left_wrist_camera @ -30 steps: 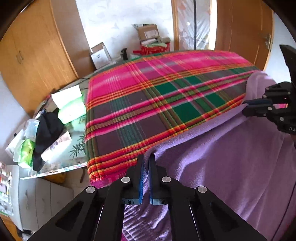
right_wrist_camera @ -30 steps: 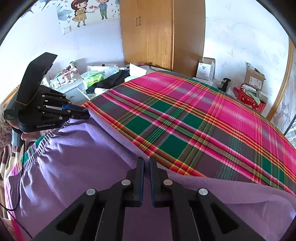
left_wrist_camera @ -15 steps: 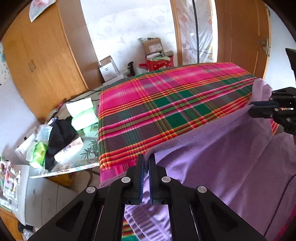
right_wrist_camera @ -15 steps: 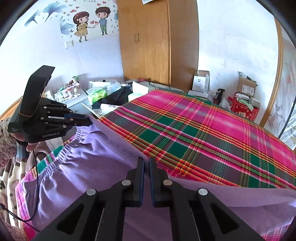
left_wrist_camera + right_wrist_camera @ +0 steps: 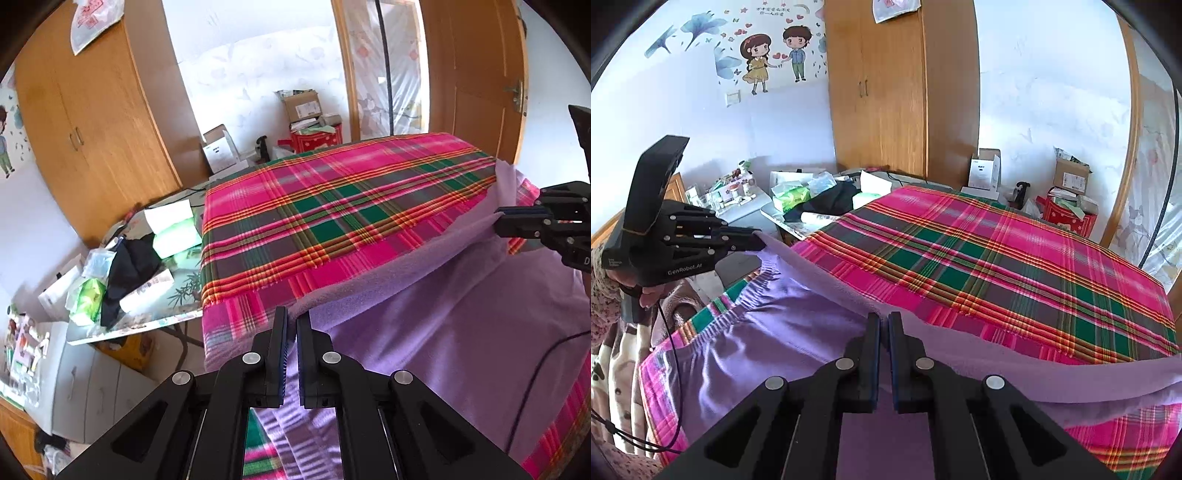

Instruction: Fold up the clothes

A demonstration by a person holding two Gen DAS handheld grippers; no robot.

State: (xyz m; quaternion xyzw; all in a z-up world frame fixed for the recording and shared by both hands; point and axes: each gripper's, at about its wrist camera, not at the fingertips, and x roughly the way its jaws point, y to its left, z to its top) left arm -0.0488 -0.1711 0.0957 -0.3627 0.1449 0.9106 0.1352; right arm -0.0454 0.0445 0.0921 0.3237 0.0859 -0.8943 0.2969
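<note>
A purple garment (image 5: 424, 332) with a gathered elastic waistband (image 5: 738, 299) hangs stretched between my two grippers above the near edge of a bed. My left gripper (image 5: 291, 325) is shut on one corner of its upper edge. My right gripper (image 5: 884, 325) is shut on the same edge further along. In the left wrist view the right gripper (image 5: 498, 221) shows at the far right, pinching the cloth. The right wrist view has the left gripper (image 5: 759, 242) at the left, clamped on the waistband corner. The lower part of the garment drapes out of sight below.
A pink, green and grey plaid blanket (image 5: 979, 266) covers the bed. A cluttered side table (image 5: 140, 326) stands past the bed's left side, with a wooden wardrobe (image 5: 99, 122) behind it. Cardboard boxes (image 5: 301, 107) sit by the far wall. A hand (image 5: 646, 291) holds the left gripper.
Both grippers have risen and drawn back toward the bed's near edge with the purple garment. More of the plaid blanket now shows.
</note>
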